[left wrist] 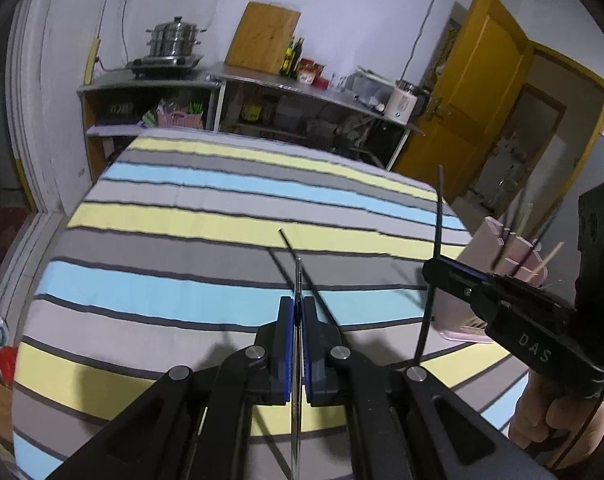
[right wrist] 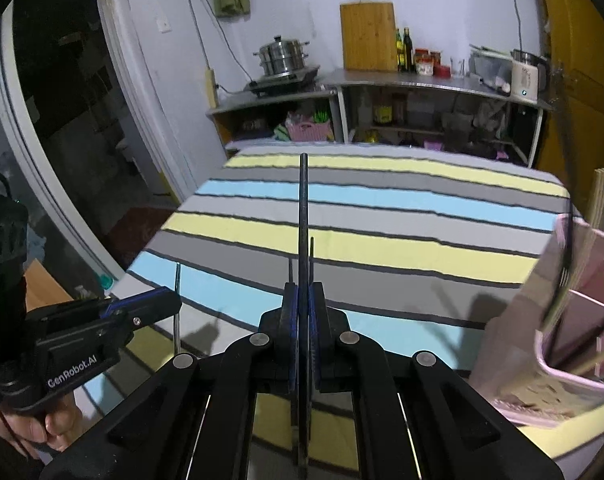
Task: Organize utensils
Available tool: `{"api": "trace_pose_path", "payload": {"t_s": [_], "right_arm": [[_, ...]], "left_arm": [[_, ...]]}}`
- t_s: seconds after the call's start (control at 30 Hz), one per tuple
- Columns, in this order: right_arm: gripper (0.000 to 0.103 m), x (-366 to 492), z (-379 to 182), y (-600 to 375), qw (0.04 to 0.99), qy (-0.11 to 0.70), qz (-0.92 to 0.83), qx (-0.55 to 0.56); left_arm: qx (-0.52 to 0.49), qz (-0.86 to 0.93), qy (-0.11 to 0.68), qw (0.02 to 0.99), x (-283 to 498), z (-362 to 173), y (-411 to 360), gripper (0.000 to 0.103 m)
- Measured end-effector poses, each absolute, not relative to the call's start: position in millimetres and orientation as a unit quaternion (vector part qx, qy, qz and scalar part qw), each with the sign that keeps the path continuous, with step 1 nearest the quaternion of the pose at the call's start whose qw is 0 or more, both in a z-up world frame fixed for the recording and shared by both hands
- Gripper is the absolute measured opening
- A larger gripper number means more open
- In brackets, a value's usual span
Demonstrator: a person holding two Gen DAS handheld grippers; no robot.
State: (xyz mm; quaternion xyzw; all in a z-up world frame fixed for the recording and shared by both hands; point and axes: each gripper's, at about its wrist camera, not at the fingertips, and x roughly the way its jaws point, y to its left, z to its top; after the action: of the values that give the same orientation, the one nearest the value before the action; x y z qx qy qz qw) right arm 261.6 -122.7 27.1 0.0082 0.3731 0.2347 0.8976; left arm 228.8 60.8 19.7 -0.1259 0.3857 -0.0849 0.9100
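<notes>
While the left gripper [left wrist: 297,312] is pinching a thin silvery metal chopstick [left wrist: 298,280] near mid-length, the right gripper [right wrist: 303,300] is clamping a slim black chopstick [right wrist: 303,208] above the striped tablecloth [right wrist: 382,208]. Both sticks are probably light, stiff and slippery, so gripping near the middle is suiting them, with the pink compartmented holder [right wrist: 562,320] standing just beside the right gripper.

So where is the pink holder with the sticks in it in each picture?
Left wrist view: the pink holder is at the right edge, behind the right gripper.
Right wrist view: the pink holder fills the lower right, close to the camera, with sticks standing in its compartments.
Shared landmark: the wooden cutting board leaning on the far wall, above the striped cloth.
</notes>
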Motion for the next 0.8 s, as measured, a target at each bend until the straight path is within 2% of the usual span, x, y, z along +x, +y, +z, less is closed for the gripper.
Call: {"api": "trace_pose_path", "payload": {"t_s": [0.43, 0.8], "right_arm": [[0.005, 218.9, 64.5, -161.3, 0.918, 0.334, 0.211, 0.031], [0.005, 203.8, 75.4, -191.8, 0.927, 0.320, 0.189, 0.051]], "left_arm": [[-0.106, -0.126, 0.347, 0.923, 202.3, 73.0, 29.7, 0.002], [-0.090, -0.152, 0.337, 0.925, 200.1, 89.9, 4.9, 0.000]]}}
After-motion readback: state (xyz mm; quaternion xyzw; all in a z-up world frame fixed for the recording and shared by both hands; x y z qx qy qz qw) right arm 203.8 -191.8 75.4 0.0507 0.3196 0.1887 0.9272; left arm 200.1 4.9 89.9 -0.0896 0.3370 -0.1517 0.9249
